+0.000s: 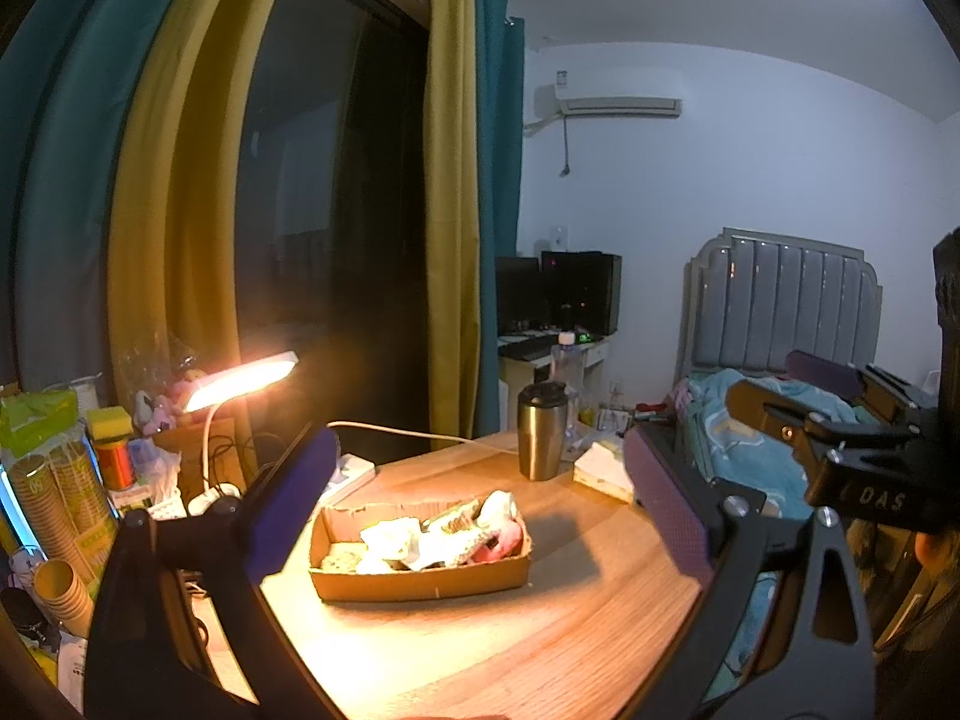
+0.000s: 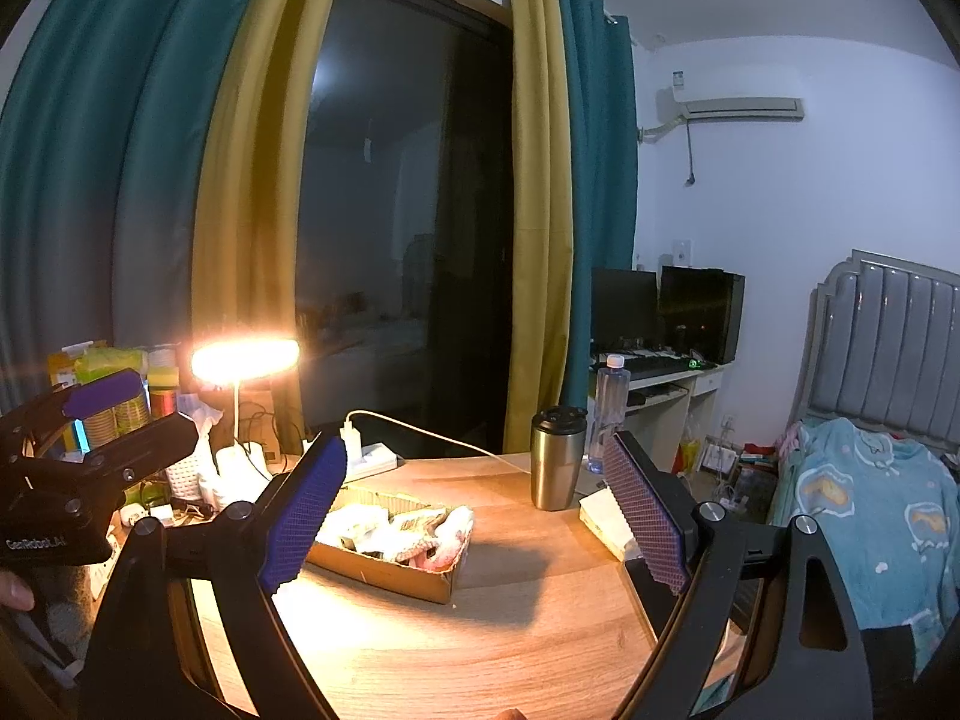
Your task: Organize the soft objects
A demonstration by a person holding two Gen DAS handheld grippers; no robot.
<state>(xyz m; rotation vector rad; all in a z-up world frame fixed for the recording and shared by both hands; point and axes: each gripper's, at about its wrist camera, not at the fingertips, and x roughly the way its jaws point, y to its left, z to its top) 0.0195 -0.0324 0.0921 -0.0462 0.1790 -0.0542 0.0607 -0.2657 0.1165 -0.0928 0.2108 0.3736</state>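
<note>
Soft things boxed, both grippers spread wide and empty above the table.

The wooden table point(image 1: 480, 648) carries a shallow cardboard box point(image 1: 420, 582) near its middle, toward the lamp-side edge, with the soft objects point(image 1: 444, 534) heaped inside. None lie loose on the bare wood, so the gathering looks done or nearly so. The left gripper point(image 1: 474, 504) and right gripper point(image 2: 474, 510) hover apart from it, holding nothing.

A home bedroom is shown: a bed point(image 2: 870, 504) with padded headboard point(image 2: 888, 336) at three o'clock, curtains point(image 2: 540, 210) around a dark window at twelve, an air conditioner point(image 2: 741, 108) mounted at one o'clock.
</note>
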